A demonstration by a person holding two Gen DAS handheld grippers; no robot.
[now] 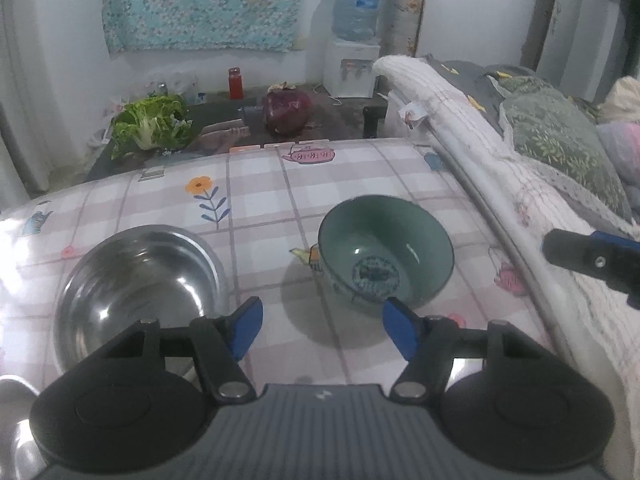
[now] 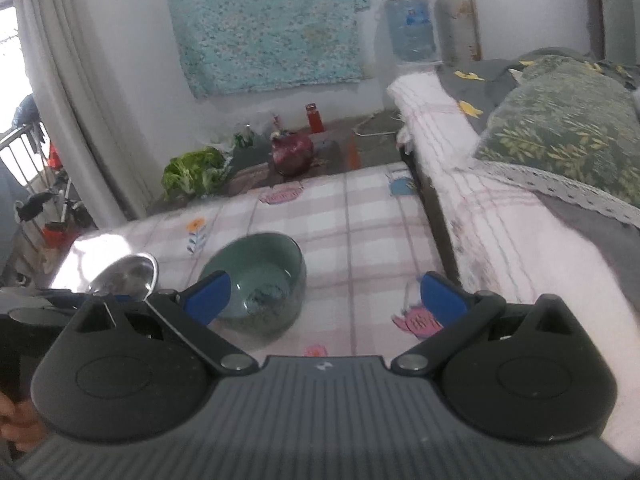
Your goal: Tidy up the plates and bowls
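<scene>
Pink checked cloth with flower and teapot prints covers the surface (image 1: 256,208) before you, and a bed with a white quilt (image 1: 472,128) runs along its right edge. Beyond the far edge, on a low dark table, lie a leafy green vegetable (image 1: 150,124), a red cabbage (image 1: 286,110) and a red bottle (image 1: 235,82); a water dispenser (image 1: 354,40) stands against the wall under a hanging turquoise cloth (image 1: 200,4).

Your left claw (image 1: 322,328) is spread, with nothing between its blue fingers (image 1: 248,326); it hovers over bare cloth between the two bowls. The steel bowl (image 1: 136,280) sits upright near the left edge of the surface, empty and gleaming. The green ceramic bowl (image 1: 384,252) stands upright toward the right edge, apart from the steel one, with a blue pattern on its floor.

Your right claw (image 2: 324,300) is also spread wide and empty. In its view the green ceramic bowl (image 2: 260,280) lies just behind its left finger (image 2: 208,296), not touching as far as the blur allows, with the steel bowl (image 2: 128,276) farther left.
</scene>
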